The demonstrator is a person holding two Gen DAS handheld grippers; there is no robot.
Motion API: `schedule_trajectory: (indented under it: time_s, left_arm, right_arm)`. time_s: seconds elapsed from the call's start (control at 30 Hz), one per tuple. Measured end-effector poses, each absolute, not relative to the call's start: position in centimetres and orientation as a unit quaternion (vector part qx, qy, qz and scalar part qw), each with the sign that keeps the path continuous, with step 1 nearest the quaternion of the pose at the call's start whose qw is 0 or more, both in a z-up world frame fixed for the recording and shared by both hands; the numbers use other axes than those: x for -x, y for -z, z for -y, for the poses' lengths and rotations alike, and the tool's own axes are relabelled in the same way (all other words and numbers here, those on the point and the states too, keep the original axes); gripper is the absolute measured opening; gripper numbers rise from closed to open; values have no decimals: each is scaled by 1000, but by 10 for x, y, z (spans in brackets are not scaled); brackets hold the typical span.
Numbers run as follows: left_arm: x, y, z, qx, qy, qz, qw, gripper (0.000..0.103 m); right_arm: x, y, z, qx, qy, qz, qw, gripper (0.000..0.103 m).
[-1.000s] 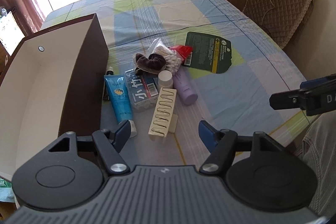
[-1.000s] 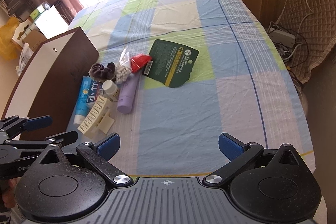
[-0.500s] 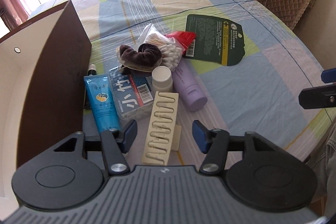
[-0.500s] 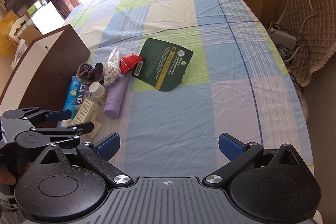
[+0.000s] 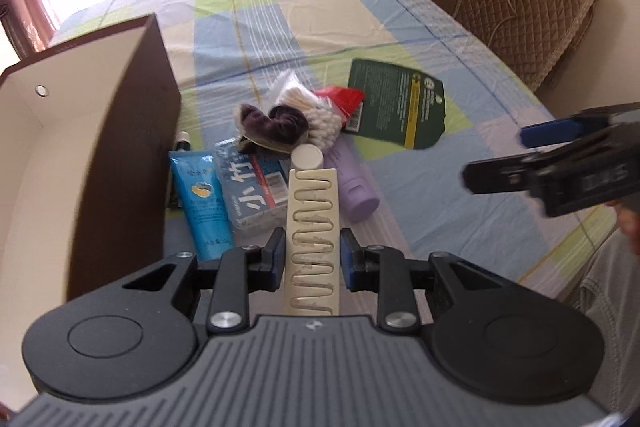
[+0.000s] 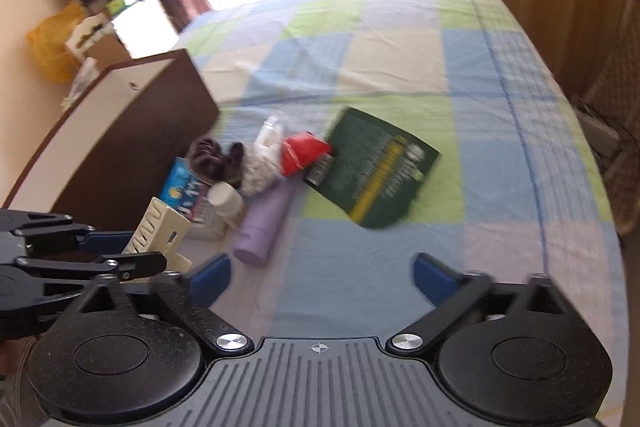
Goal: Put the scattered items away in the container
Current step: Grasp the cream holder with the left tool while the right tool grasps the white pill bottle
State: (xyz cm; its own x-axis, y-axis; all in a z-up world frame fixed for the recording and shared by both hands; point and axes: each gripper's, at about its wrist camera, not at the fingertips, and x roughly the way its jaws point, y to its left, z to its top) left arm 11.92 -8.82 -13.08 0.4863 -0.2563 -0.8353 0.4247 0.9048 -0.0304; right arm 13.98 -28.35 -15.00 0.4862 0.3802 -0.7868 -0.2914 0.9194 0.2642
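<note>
Left gripper [image 5: 311, 259] around cream slotted clip [image 5: 313, 227]

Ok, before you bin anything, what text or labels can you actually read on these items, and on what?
"小竹": large white characters on the blue tissue pack.
Blue tube: a logo and small print, too small to read.
Dark green packet: a yellow strip and white print, too small to read; blurred in the right wrist view.
Barcode label by the red wrapper: digits unreadable.
Right gripper body: raised lettering, blurred.
</note>
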Motion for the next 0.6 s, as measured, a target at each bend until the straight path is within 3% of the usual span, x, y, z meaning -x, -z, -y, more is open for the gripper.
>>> schedule_trajectory:
  time_s: [0.17, 0.2, 0.23, 0.27, 0.6]
  left_arm:
    - [-119, 104, 74, -74, 192, -453, 868, 23]
    - [-119, 103, 72, -72, 190, -453, 868, 23]
    - [-119, 102, 70, -70, 188, -453, 869, 23]
    - [-120, 101, 69, -68, 185, -453, 870, 23]
    - [-123, 91, 50, -47, 165, -453, 875, 23]
  right_arm:
    - [-153, 156, 251, -16, -270, -436, 858, 72]
    - [-155, 157, 243, -2, -283, -430, 857, 68]
    - [-157, 159, 237, 11, -298, -424, 855, 54]
    - [-160, 161, 231, 22, -311, -421, 851, 48]
    - [-184, 187, 196, 113, -367, -403, 830, 47]
